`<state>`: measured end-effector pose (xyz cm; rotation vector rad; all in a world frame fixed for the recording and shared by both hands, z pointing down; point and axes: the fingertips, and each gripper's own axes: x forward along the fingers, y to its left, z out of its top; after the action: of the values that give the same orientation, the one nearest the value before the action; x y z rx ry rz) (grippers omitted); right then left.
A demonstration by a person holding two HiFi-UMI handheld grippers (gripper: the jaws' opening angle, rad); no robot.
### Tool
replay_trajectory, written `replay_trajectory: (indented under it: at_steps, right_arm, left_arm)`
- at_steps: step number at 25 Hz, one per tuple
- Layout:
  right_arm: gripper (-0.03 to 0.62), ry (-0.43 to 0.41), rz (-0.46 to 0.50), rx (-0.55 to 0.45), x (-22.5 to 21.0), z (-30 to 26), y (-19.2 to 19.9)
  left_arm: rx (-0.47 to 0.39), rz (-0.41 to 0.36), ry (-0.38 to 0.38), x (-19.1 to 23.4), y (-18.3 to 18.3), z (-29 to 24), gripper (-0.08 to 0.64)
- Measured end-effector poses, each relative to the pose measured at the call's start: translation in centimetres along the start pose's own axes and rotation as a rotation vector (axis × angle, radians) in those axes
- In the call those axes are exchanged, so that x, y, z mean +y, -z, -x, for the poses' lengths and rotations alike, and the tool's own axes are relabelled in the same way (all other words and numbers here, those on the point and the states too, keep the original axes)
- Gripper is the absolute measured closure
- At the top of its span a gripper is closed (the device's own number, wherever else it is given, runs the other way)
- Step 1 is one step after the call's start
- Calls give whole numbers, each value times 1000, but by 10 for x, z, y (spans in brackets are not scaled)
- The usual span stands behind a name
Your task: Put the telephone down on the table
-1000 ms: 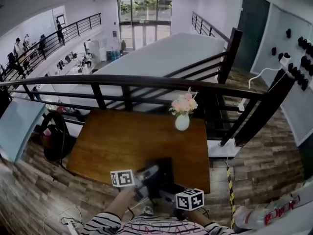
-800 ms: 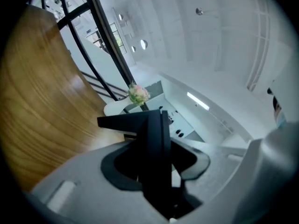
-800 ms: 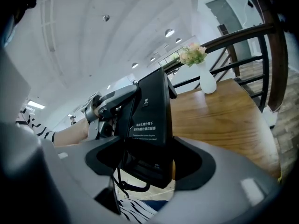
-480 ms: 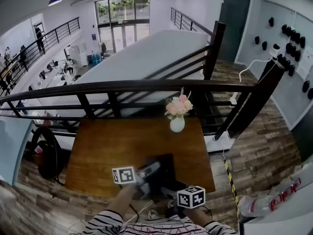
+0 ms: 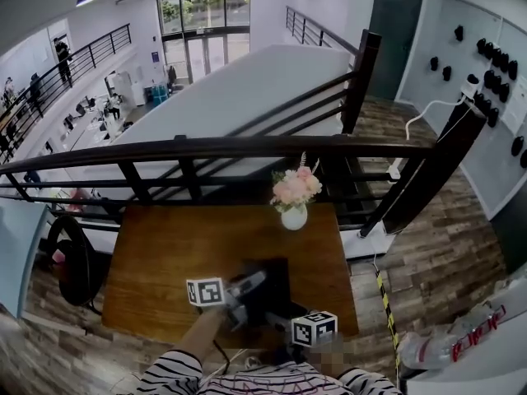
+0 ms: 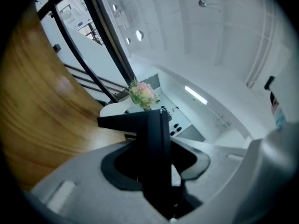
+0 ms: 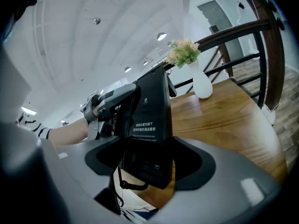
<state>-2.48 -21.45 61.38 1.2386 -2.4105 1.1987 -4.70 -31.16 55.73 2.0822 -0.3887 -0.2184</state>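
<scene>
Item: black telephone (image 5: 268, 290), clamped by my left gripper (image 5: 240, 295), pointing level, and my right gripper (image 5: 284, 326), tilted downward, over the wooden table (image 5: 165, 253).

The left gripper (image 6: 156, 166) has its grey jaws closed on a black telephone (image 6: 154, 129), which rises between them. Beyond lies the wooden table (image 6: 37, 106), tilted in view, bearing pink flowers (image 6: 142, 93) in a white vase (image 6: 114, 110), near a black railing (image 6: 105, 36)

Black railing (image 5: 247, 146), plank floor (image 5: 432, 249), tall windows (image 5: 202, 11)
</scene>
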Motion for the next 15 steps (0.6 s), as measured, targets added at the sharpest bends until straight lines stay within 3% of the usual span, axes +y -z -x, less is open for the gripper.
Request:
replay_trajectory:
  at_steps: [15]
  right_arm:
    - [268,-13,-5,109,-132,-96,-71]
  left_arm:
    - [-26,48,-42,136,-67,-100,382]
